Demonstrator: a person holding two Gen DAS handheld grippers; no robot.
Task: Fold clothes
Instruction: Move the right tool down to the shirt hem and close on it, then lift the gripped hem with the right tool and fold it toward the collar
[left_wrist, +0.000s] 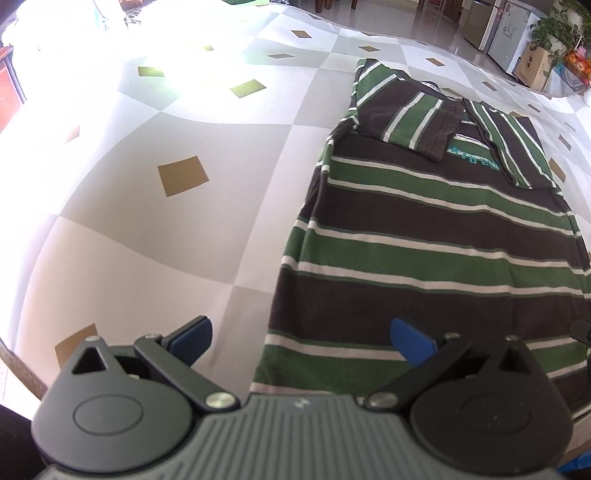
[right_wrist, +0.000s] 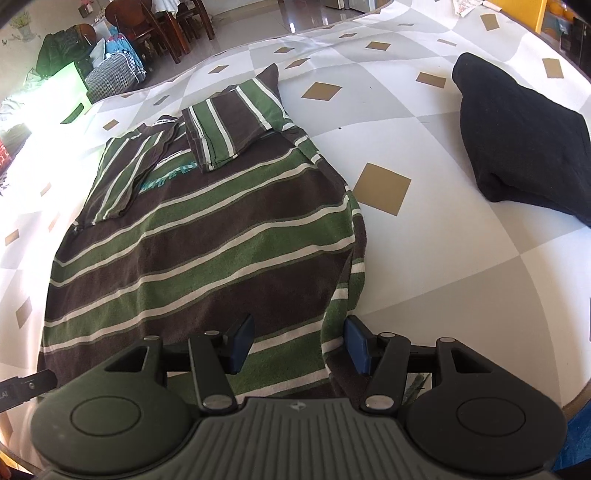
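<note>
Both hand-held grippers, left (left_wrist: 301, 341) and right (right_wrist: 299, 345), gape empty over the striped shirt's (right_wrist: 207, 236) hem, black folded garment (right_wrist: 528, 155) well aside.

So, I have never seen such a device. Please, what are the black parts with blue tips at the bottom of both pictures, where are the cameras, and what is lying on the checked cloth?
Each picture comes from a small wide-angle camera fixed on a hand-held gripper, looking forward along its two fingers. A person holds one gripper in each hand; there is no robot arm.

The black parts are each gripper's own body, and the blue pieces are its finger pads. The left gripper is open and holds nothing. The right gripper is also open, with its pads either side of the shirt's near edge.

On the grey-and-white checked tablecloth with tan diamonds lies a brown, green and white striped T-shirt, spread flat with both sleeves folded inward. To its right, apart from it, sits a folded black garment.
</note>
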